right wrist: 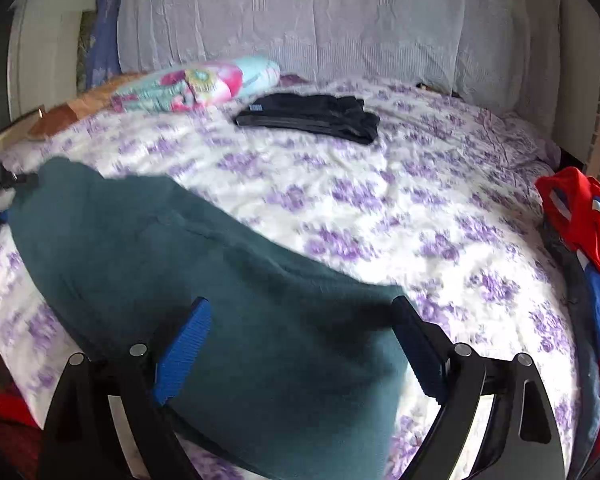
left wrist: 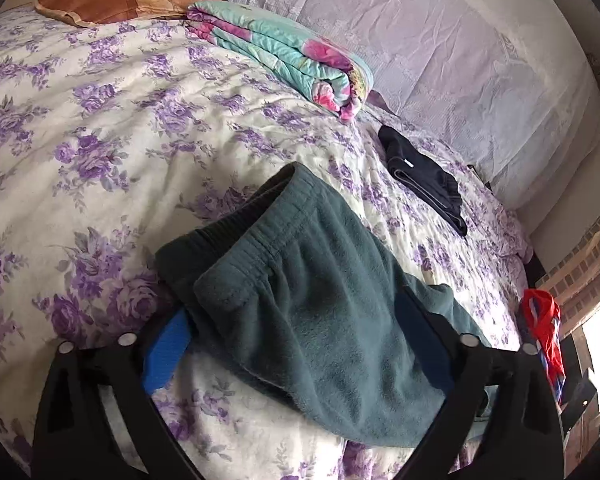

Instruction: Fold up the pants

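Purple-flowered bedspread (right wrist: pixel 380 200) covers a soft bed backed by a pale draped wall. Teal pants (left wrist: pixel 300 280) lie near its front edge. Both the left tool (left wrist: pixel 300 344) and right tool (right wrist: pixel 302 348) straddle the fabric, jaws apart, gripping nothing. Closing now risks pinching one fleece layer or bedspread, skewing the fold.
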`<action>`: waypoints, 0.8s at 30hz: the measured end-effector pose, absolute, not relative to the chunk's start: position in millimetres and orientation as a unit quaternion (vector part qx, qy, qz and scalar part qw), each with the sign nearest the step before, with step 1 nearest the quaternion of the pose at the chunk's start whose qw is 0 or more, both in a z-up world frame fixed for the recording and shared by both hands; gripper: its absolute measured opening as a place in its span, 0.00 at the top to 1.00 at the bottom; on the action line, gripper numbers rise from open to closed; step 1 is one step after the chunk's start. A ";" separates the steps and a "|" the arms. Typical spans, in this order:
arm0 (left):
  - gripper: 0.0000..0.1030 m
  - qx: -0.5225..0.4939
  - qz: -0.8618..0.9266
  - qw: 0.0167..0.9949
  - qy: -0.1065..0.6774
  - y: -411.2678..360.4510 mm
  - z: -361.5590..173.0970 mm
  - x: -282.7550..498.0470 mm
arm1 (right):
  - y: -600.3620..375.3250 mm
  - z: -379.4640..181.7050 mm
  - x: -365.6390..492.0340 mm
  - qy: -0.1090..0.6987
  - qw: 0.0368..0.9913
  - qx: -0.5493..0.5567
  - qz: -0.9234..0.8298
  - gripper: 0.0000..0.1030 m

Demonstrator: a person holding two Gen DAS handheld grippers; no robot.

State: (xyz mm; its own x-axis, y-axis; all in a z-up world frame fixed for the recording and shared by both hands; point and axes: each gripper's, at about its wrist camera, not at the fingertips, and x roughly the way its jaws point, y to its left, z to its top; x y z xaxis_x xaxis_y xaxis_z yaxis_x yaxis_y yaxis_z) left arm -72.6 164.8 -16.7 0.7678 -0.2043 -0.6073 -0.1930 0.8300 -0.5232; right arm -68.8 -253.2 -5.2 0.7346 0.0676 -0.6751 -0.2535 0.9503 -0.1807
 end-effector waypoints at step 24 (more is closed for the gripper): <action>0.91 0.042 -0.200 0.947 0.247 -97.0 119.7 -86.4 | -430.2 -6.9 -78.2 0.323 0.941 0.100 0.002 0.04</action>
